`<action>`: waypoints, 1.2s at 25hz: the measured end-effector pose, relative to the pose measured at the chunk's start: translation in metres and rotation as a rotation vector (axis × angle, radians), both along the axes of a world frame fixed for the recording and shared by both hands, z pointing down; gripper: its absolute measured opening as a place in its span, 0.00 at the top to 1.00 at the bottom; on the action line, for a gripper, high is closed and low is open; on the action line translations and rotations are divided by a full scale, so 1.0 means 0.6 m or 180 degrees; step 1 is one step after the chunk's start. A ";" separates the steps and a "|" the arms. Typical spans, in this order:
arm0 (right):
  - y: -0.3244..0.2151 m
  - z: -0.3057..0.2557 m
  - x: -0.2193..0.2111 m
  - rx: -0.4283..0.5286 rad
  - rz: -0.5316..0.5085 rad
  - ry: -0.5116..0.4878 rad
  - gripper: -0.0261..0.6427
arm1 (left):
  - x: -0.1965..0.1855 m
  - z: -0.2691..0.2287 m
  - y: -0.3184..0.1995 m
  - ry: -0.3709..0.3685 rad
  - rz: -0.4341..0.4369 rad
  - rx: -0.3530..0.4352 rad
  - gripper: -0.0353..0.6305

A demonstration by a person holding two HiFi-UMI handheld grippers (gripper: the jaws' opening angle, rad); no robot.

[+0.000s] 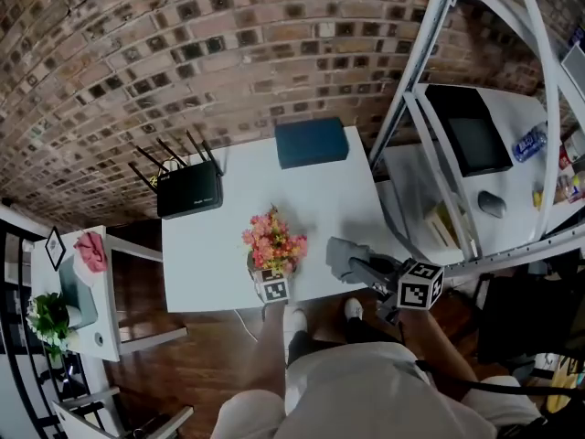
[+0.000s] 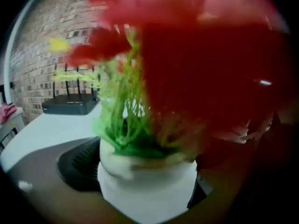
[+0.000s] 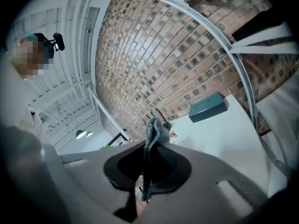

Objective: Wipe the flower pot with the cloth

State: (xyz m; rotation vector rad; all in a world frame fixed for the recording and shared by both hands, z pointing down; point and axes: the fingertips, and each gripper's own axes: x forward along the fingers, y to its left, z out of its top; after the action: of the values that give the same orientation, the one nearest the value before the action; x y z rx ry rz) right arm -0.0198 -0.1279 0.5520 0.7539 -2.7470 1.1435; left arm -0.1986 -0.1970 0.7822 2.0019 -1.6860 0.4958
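Head view, lower centre: left gripper (image 1: 268, 277) clamps the pot (image 2: 147, 190), right gripper (image 1: 364, 267) pinches the cloth (image 1: 342, 254). Hard wiping could twist the pot loose.

We see white pot (image 2: 147, 183) with pink-yellow flowers (image 1: 272, 238), upright at counter's (image 1: 228, 222) near edge, clamped in left gripper (image 1: 268, 274). Grey cloth (image 1: 345, 256), bunched, pinched in right gripper (image 1: 367, 269), just beside pot, apart.
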 end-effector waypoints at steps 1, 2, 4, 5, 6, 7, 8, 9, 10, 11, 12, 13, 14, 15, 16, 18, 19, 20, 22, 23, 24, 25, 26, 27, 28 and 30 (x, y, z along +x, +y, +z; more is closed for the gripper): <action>0.005 0.004 0.003 -0.0026 -0.0080 -0.0007 0.96 | 0.015 0.018 0.011 -0.0063 0.0074 -0.0108 0.00; 0.010 0.007 0.006 -0.0048 -0.0167 -0.0014 0.96 | 0.029 0.027 0.023 -0.0065 0.0118 -0.0170 0.00; 0.019 0.015 0.012 -0.0084 -0.0321 -0.0037 0.96 | 0.046 0.028 0.050 -0.0012 0.0107 -0.0215 0.00; 0.022 0.018 0.014 -0.0098 -0.0386 -0.0059 0.96 | 0.049 0.022 0.064 0.0015 0.0050 -0.0208 0.00; 0.024 0.021 0.017 -0.0111 -0.0448 -0.0086 0.96 | 0.051 0.016 0.078 0.0041 -0.0030 -0.0188 0.00; 0.025 0.024 0.020 -0.0122 -0.0512 -0.0111 0.96 | 0.051 0.010 0.094 0.0060 -0.0126 -0.0162 0.00; 0.027 0.028 0.023 -0.0126 -0.0584 -0.0126 0.96 | 0.050 0.003 0.110 0.0072 -0.0228 -0.0129 0.00; 0.029 0.033 0.025 -0.0119 -0.0659 -0.0129 0.96 | 0.049 -0.007 0.127 0.0083 -0.0327 -0.0090 0.00; 0.031 0.039 0.027 -0.0102 -0.0725 -0.0118 0.96 | 0.048 -0.021 0.142 0.0096 -0.0408 -0.0043 0.00; 0.033 0.045 0.030 -0.0078 -0.0770 -0.0098 0.96 | 0.049 -0.039 0.156 0.0105 -0.0462 0.0016 0.00; 0.035 0.051 0.034 -0.0050 -0.0794 -0.0069 0.96 | 0.050 -0.063 0.167 0.0103 -0.0494 0.0095 0.01; 0.035 0.056 0.038 -0.0020 -0.0811 -0.0034 0.96 | 0.052 -0.091 0.177 0.0091 -0.0518 0.0195 0.02; 0.036 0.060 0.041 0.0012 -0.0829 0.0001 0.96 | 0.054 -0.123 0.186 0.0075 -0.0544 0.0304 0.03; 0.038 0.061 0.043 0.0039 -0.0842 0.0019 0.96 | 0.056 -0.160 0.198 0.0064 -0.0574 0.0410 0.03; 0.041 0.058 0.043 0.0059 -0.0839 0.0006 0.96 | 0.060 -0.199 0.211 0.0062 -0.0606 0.0511 0.03; 0.053 0.037 0.043 0.0100 -0.0772 -0.0096 0.96 | 0.066 -0.275 0.239 0.0034 -0.0673 0.0720 0.03; 0.062 0.023 0.044 0.0147 -0.0718 -0.0141 0.96 | 0.070 -0.307 0.253 -0.0006 -0.0695 0.0798 0.03; 0.074 0.011 0.047 0.0228 -0.0649 -0.0149 0.96 | 0.075 -0.331 0.268 -0.0065 -0.0703 0.0846 0.03; 0.100 -0.010 0.059 0.0502 -0.0443 -0.0038 0.96 | 0.084 -0.365 0.305 -0.0184 -0.0719 0.0949 0.04; 0.113 -0.019 0.069 0.0690 -0.0313 0.0079 0.96 | 0.087 -0.378 0.327 -0.0211 -0.0745 0.1034 0.04; 0.127 -0.026 0.081 0.0894 -0.0179 0.0228 0.96 | 0.093 -0.392 0.351 -0.0208 -0.0773 0.1124 0.04; 0.141 -0.034 0.093 0.1095 -0.0054 0.0387 0.96 | 0.099 -0.407 0.375 -0.0184 -0.0794 0.1208 0.04; 0.157 -0.042 0.104 0.1273 0.0052 0.0532 0.96 | 0.106 -0.423 0.399 -0.0141 -0.0807 0.1286 0.05; 0.177 -0.051 0.112 0.1422 0.0125 0.0645 0.96 | 0.113 -0.439 0.424 -0.0089 -0.0811 0.1362 0.06; 0.201 -0.061 0.118 0.1548 0.0158 0.0721 0.96 | 0.120 -0.453 0.449 -0.0041 -0.0809 0.1438 0.07; 0.260 -0.077 0.121 0.1740 0.0129 0.0795 0.96 | 0.131 -0.470 0.504 0.0004 -0.0795 0.1559 0.09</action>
State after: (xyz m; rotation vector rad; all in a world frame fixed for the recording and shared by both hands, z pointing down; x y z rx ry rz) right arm 0.0527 0.0280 0.5056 0.9253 -2.8419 0.2567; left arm -0.1198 0.1053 0.5004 2.0539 -2.1779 -0.0128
